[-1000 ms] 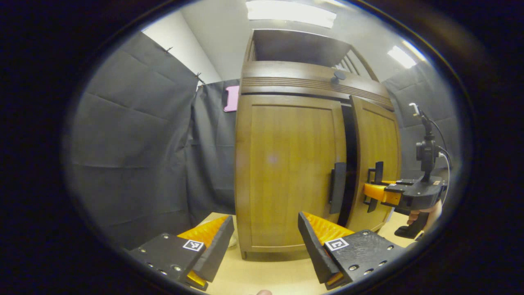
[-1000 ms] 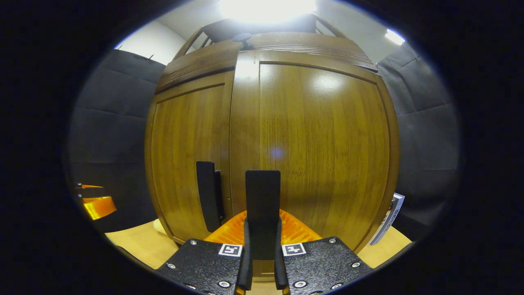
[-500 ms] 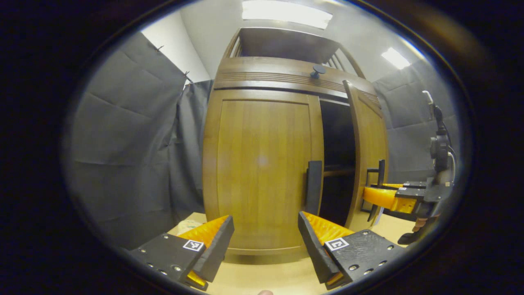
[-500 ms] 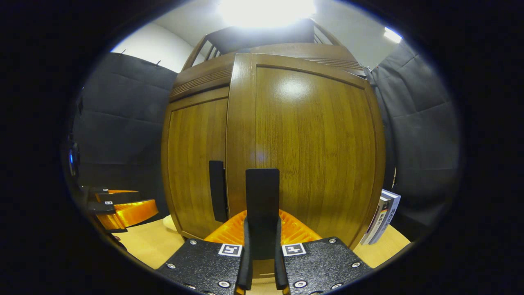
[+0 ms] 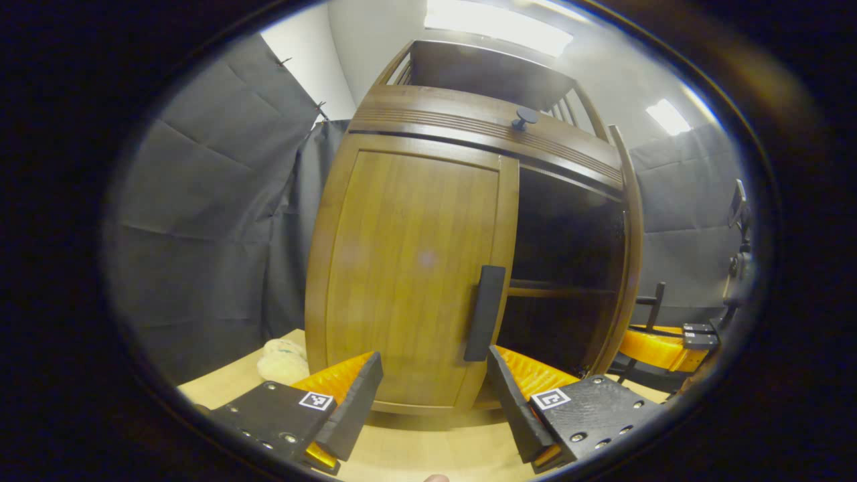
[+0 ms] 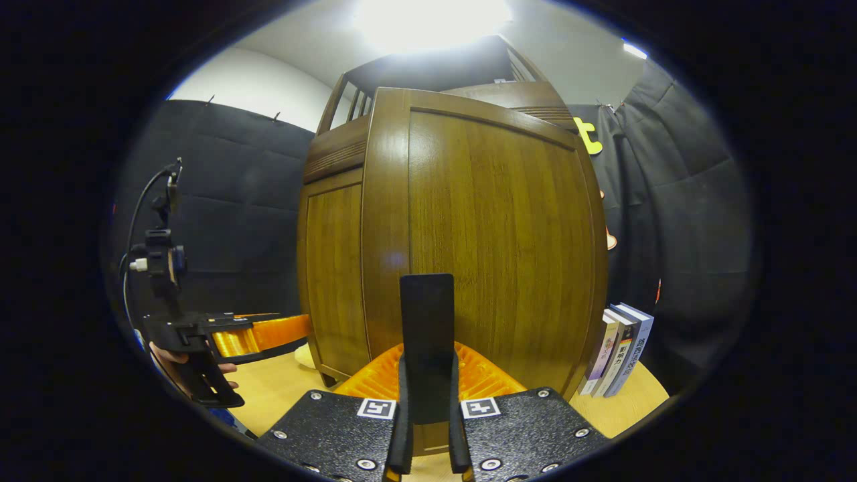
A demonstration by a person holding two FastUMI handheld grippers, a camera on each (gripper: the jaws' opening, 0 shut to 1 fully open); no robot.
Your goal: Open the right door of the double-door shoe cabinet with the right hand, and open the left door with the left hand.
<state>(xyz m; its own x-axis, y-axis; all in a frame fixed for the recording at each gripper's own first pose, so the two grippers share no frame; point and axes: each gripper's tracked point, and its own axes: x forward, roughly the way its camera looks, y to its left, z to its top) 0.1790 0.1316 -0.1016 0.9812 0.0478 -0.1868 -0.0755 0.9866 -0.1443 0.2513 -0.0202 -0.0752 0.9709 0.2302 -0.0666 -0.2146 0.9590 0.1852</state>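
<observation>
The wooden shoe cabinet's left door (image 5: 408, 268) stands closed, its black handle (image 5: 484, 312) a short way ahead of my left gripper (image 5: 432, 395). The left gripper is open with nothing between its fingers. The right door (image 6: 495, 241) is swung wide open, and in the left gripper view it shows edge-on (image 5: 633, 254) beside the dark interior (image 5: 569, 254) with a shelf. My right gripper (image 6: 426, 402) is shut on the right door's black handle (image 6: 426, 328). In the right gripper view, the left gripper (image 6: 288, 331) hovers in front of the left door (image 6: 331, 268), held by a hand (image 6: 181, 358).
Several books (image 6: 619, 351) stand upright to the right of the cabinet. A cream soft object (image 5: 284, 358) lies on the light wooden surface (image 5: 415, 448) left of the cabinet. A black knob (image 5: 524, 118) sits on the band above the doors.
The right door has swung from slightly ajar to wide open with the right gripper on its handle. The left gripper has come closer to the left door's handle.
</observation>
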